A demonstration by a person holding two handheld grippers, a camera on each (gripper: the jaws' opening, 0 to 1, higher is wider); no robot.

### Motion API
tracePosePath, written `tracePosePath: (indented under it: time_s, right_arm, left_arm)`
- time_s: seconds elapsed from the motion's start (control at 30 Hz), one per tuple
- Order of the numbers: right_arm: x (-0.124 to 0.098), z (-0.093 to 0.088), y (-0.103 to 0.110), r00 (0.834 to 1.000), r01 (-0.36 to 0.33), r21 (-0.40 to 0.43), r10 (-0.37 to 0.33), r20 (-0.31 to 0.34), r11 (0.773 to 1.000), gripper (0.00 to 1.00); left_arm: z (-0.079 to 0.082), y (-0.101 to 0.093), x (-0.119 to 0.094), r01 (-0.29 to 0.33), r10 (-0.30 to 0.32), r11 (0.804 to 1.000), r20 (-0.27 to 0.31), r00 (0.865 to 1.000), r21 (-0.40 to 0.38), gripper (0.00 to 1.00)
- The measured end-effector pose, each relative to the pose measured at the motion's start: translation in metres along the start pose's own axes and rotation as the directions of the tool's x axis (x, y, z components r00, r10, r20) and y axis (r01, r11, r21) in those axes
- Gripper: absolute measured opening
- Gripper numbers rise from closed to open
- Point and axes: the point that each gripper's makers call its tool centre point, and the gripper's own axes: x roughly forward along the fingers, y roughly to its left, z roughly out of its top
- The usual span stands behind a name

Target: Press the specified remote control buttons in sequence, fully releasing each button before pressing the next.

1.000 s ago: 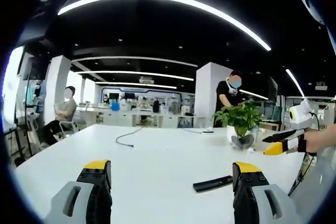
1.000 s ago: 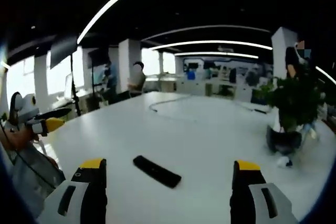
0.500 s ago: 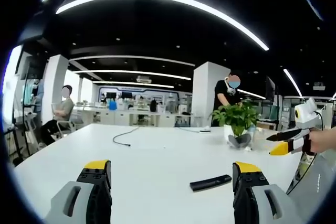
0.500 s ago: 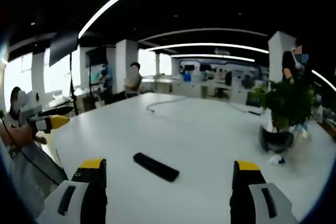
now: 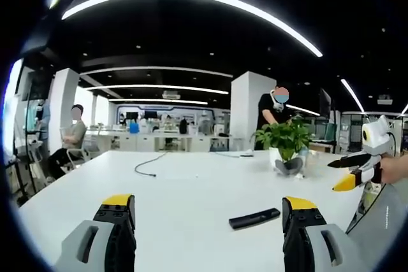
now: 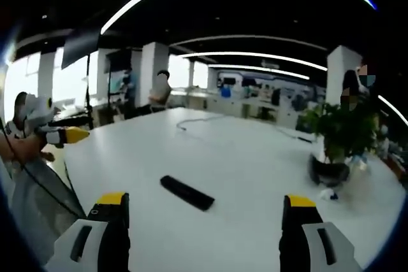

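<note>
We find the remote control point(image 6: 187, 193) flat on the desk point(image 6: 255, 170), ahead of the right gripper point(image 6: 204, 221) between its wide jaws, long axis slanting. It lies ahead-right of the left gripper point(image 5: 204, 221), also wide. Neither touches it; right judged better aligned.

the remote control point(image 5: 255, 218) lies too small in the left gripper view for any button to be told, and its end at 3 o'clock is hidden behind the left gripper point(image 5: 209, 221)'s own jaw. in the right gripper view the remote control point(image 6: 187, 192) is blurred, its buttons unreadable. the potted plant point(image 6: 338, 141) at 3 o'clock there is smeared, its pot indistinct. the right gripper point(image 5: 349, 171), at 3 o'clock in the left gripper view, is cut off by the edge.
</note>
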Motion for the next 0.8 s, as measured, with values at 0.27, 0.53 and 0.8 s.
tracePosePath:
  time_s: [0.27, 0.53, 0.8]
  right_arm:
    - [0.002, -0.005, 0.006, 1.000, -0.011, -0.020, 0.011, -0.018, 1.000, 0.99]
    - [0.000, -0.013, -0.003, 0.999, 0.022, 0.005, -0.022, -0.030, 1.000, 0.99]
    - [-0.005, -0.018, -0.013, 0.997, 0.064, 0.044, -0.062, -0.034, 0.997, 0.99]
  left_arm:
    - [-0.003, 0.002, -0.001, -0.004, 0.004, 1.000, -0.014, 1.000, 0.012, 1.00]
    - [-0.006, 0.002, -0.001, -0.001, 0.001, 1.000, -0.027, 1.000, 0.011, 1.00]
    - [-0.005, 0.006, -0.002, -0.013, 0.013, 1.000, -0.018, 1.000, 0.008, 1.00]
